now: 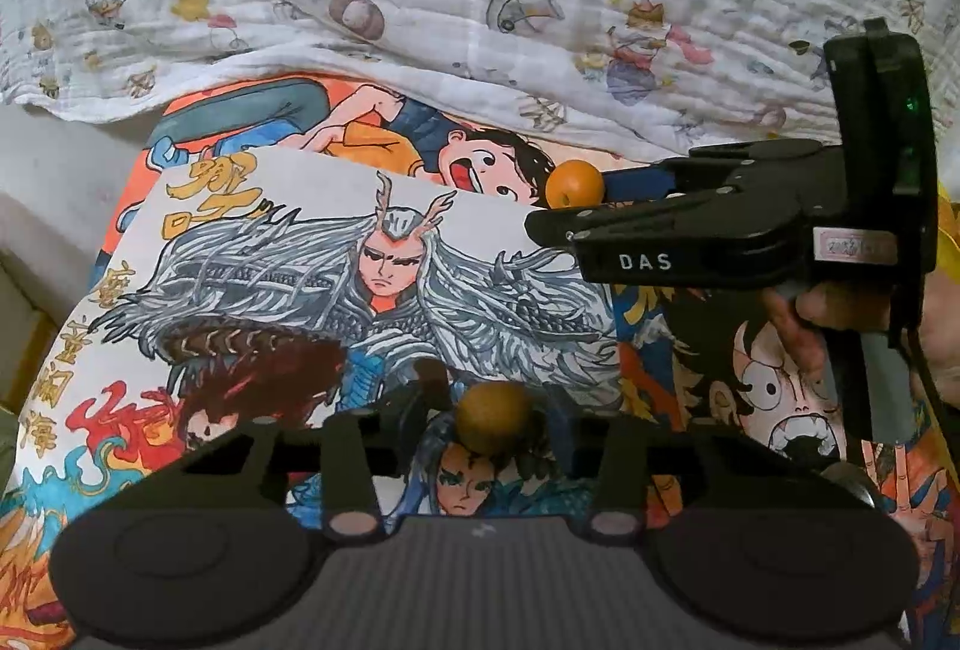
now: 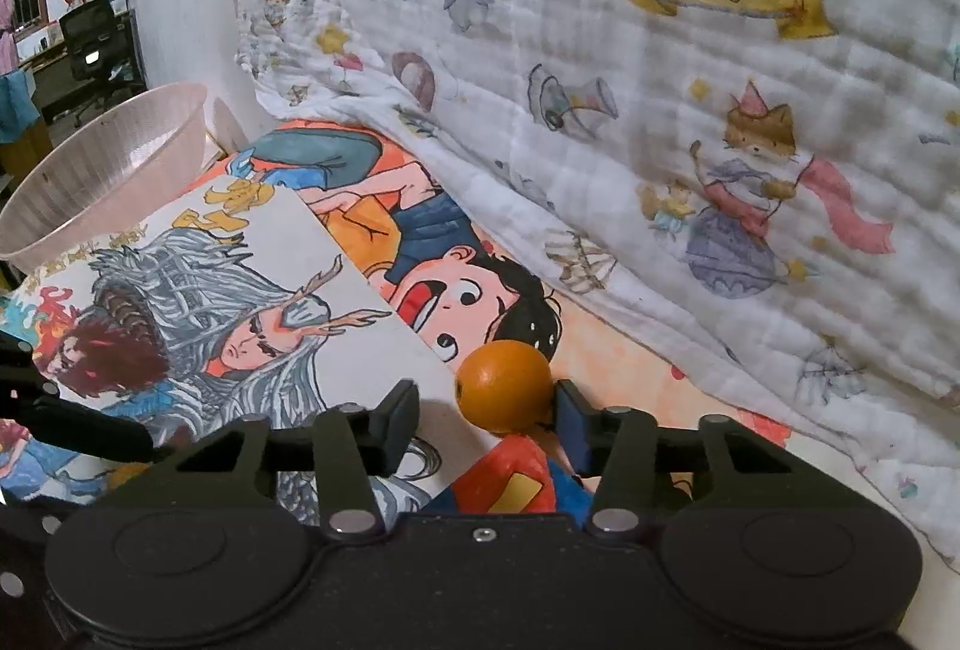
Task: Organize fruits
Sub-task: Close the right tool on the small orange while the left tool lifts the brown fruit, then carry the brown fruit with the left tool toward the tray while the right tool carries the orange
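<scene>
Left wrist view: left gripper (image 1: 493, 413) pinches a brownish fruit (image 1: 493, 417) centred between its pads; keep it centred. Right gripper (image 2: 487, 419) has its right pad touching an orange fruit (image 2: 503, 385), left pad apart; centre it. Far left, the pink bowl (image 2: 108, 170) looks empty.

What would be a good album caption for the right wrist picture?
Black right gripper straddling a small round orange fruit on colourful cartoon drawings, ribbed translucent pink bowl waiting nearby.
</scene>
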